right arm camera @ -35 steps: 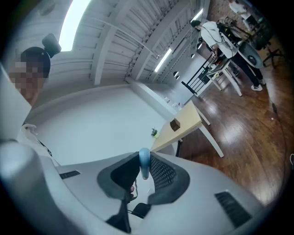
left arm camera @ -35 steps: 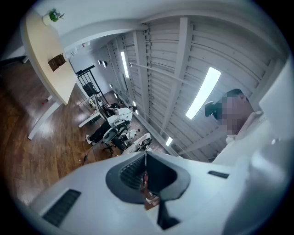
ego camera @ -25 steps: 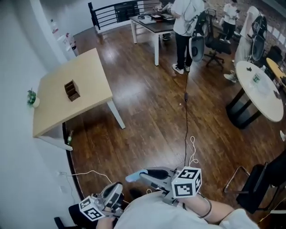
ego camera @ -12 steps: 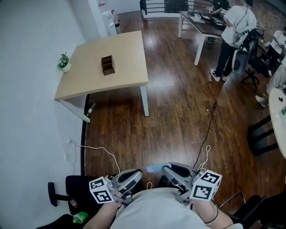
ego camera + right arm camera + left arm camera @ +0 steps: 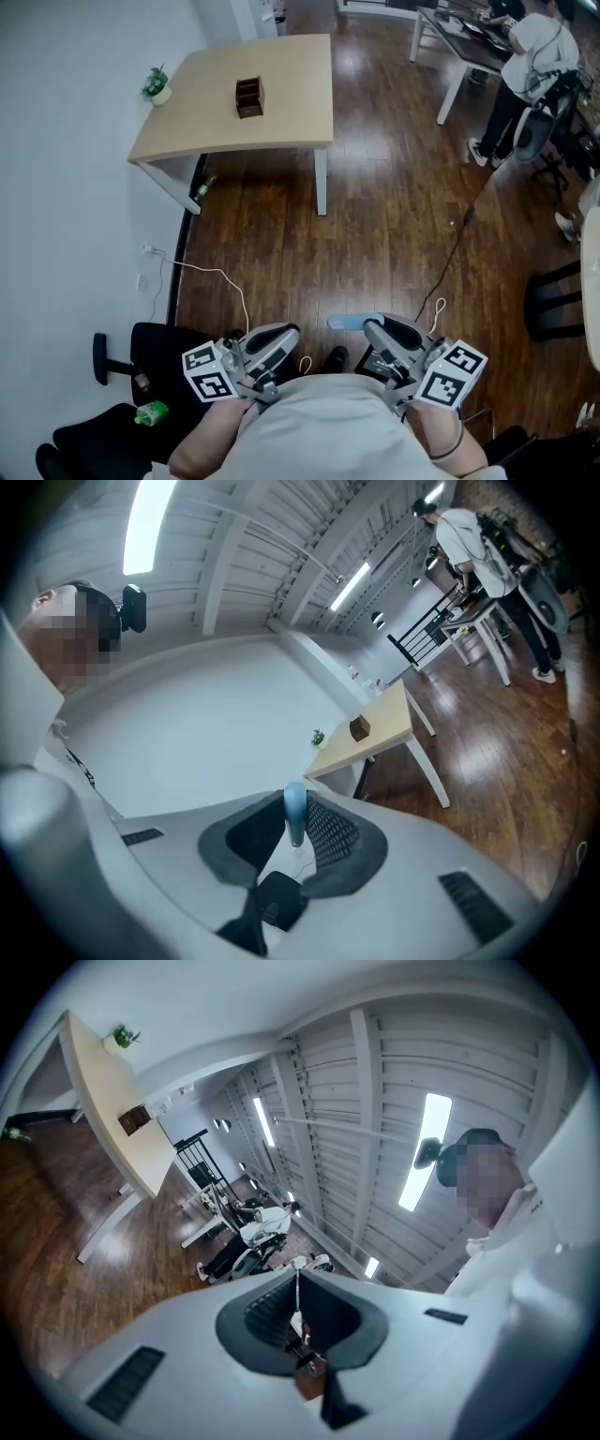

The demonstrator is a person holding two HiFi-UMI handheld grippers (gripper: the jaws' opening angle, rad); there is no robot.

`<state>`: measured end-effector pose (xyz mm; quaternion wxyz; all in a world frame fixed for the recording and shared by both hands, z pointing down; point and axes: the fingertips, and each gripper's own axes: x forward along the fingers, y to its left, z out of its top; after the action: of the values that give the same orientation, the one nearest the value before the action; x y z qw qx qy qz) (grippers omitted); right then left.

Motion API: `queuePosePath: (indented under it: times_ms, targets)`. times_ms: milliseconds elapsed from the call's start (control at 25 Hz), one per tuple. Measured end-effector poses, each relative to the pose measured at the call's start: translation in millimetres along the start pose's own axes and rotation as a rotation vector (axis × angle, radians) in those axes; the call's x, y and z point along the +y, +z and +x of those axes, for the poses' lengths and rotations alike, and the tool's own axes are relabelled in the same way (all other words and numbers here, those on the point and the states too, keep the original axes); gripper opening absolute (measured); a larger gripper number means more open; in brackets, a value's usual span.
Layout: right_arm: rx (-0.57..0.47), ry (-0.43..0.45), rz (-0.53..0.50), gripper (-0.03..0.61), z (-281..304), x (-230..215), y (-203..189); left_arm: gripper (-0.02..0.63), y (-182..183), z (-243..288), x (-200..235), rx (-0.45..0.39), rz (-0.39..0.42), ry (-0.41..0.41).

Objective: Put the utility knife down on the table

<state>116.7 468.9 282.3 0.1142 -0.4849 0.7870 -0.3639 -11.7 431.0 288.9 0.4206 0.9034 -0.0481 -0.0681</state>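
Since a second ago my view has swung round. The table (image 5: 291,117) sat off to the left and skewed then; now it lies almost straight ahead, high in the head view. Both grippers have dropped to the bottom edge, close against the person's body, and the right one's marker cube has slid from mid-frame to the lower right.

The left gripper (image 5: 292,330) has its fingers (image 5: 272,1309) pressed together with nothing between them. The right gripper (image 5: 373,328) is clamped on the utility knife (image 5: 295,810), as it was in both earlier frames, so the knife is in the air over the floor, well apart from the table.

Close on my left stands a black chair (image 5: 155,349), with a green bottle (image 5: 150,411) beside it. A white cable (image 5: 217,276) loops over the wooden floor (image 5: 375,234) from the wall, and a black cable (image 5: 457,255) runs away to the right. Open floor lies between me and the table. On it stand a wooden box (image 5: 248,97) near the middle and a small plant (image 5: 157,84) at its left edge. Further off, a person (image 5: 536,45) leans at another desk.

The knife is pale blue and slim, with a rounded end poking out past the fingertips, to the left in the head view.
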Motion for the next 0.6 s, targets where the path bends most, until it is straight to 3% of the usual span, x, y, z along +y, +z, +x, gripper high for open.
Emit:
queuePosePath:
  times_ms: [360, 600]
  targets:
    - [0.070, 0.038, -0.020, 0.064, 49.8, -17.9, 5.1, 0.003, 36.7, -31.3, 35.2, -0.084, 0.015, 0.132]
    - [0.112, 0.027, -0.058, 0.064, 130.2, -24.4, 28.8, 0.003, 95.3, -51.4, 86.0, -0.144, 0.010, 0.151]
